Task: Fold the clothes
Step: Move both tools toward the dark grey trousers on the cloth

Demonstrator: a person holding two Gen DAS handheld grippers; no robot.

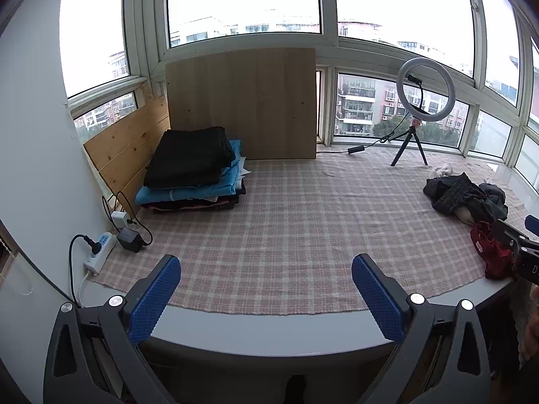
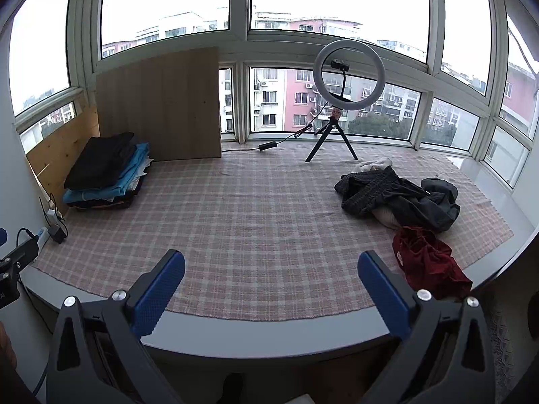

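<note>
Both hand-held grippers, left point(image 1: 266, 286) and right point(image 2: 271, 281), are hovering wide open and empty over the checked cloth point(image 2: 256, 208), folded stack point(image 2: 104, 175) at its far-left corner, unfolded heap point(image 2: 401, 195) at its right.

bay windows point(image 2: 337, 0) (overcast), plaid mat point(image 2: 269, 219)

pink plaid cloth point(image 2: 269, 208), dark red garment point(image 2: 431, 262), blue-padded tools

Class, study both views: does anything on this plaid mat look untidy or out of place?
Yes. The loose clothes pile and the red garment lie crumpled at the mat's right, unlike the neat folded stack at the left. Nothing looks spilled or damaged.
</note>
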